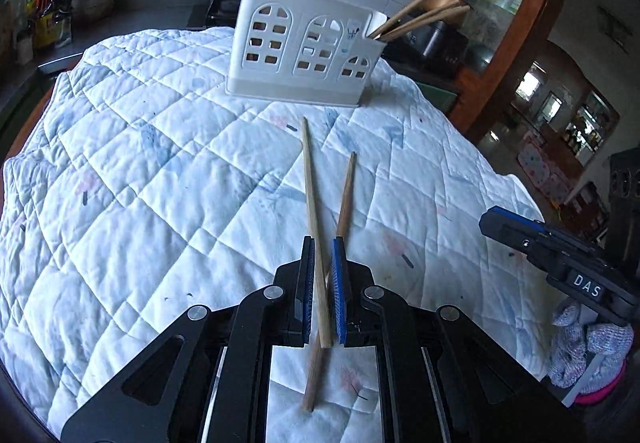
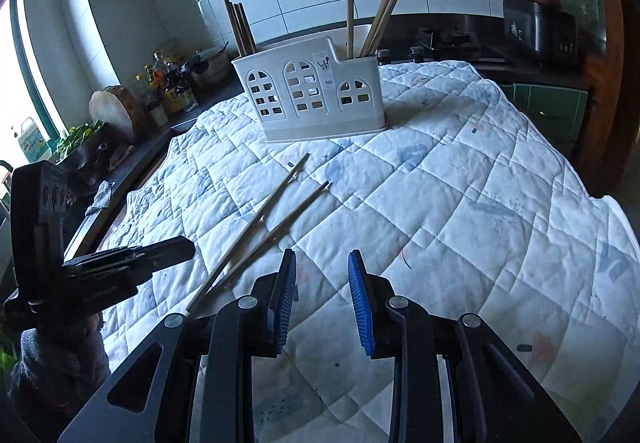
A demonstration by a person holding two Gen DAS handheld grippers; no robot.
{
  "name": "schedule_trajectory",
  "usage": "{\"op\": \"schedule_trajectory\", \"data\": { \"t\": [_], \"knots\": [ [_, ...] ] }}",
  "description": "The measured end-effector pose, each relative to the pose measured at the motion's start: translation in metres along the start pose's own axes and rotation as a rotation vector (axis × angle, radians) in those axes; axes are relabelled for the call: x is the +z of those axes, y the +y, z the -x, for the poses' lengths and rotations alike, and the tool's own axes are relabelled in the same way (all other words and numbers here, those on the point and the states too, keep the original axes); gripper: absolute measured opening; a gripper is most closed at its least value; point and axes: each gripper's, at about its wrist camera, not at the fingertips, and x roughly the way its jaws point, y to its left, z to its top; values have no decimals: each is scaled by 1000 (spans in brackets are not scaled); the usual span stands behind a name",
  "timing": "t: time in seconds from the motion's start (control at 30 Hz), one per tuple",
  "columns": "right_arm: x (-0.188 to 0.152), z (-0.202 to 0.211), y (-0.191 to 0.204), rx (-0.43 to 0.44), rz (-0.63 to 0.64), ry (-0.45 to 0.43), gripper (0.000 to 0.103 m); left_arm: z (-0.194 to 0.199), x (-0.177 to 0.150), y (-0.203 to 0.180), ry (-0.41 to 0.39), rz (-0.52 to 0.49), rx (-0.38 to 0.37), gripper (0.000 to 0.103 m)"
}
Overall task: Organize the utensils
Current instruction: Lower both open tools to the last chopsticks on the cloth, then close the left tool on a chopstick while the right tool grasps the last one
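While two chopsticks lie loose on the quilted cloth (image 1: 160, 171) that covers the table, the left hand-held gripper (image 1: 323, 271) sits low over them with its blue pads nearly pressed together. The paler chopstick (image 1: 311, 195) runs between those pads, so the gripper looks to be pinching it near its thick end, though whether the pads truly bite on it cannot be told for certain. The darker chopstick (image 1: 346, 195) passes under the right-hand pad and crosses beneath the first, so the two form a narrow V that opens toward the holder.

The right hand-held gripper (image 2: 322, 297) hangs just beside the pair with its pads spread and nothing between them. It seems to be waiting for its own pick, probably the darker stick, since each gripper can take only one thin stick cleanly.

A white utensil holder (image 2: 308, 99) stands upright at the far side of the cloth, well apart from the loose pair. Several chopsticks (image 2: 240, 27) already stand in its left compartment and a few more (image 2: 380, 11) lean in its right one, tips down and handles up, which keeps them sorted and easy to reach. Judging by that, the task is partly done and these two are what remains to go in.
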Motion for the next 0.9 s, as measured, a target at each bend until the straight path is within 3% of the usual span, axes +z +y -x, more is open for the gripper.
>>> {"op": "schedule_trajectory", "data": {
  "t": [0.6, 0.9],
  "knots": [
    [-16, -6, -8, 12, -12, 22, 27, -40, 2, 1, 81, 12, 62, 10],
    [-21, -11, -8, 17, -16, 41, 27, -42, 3, -2, 101, -2, 84, 10]
  ]
}}
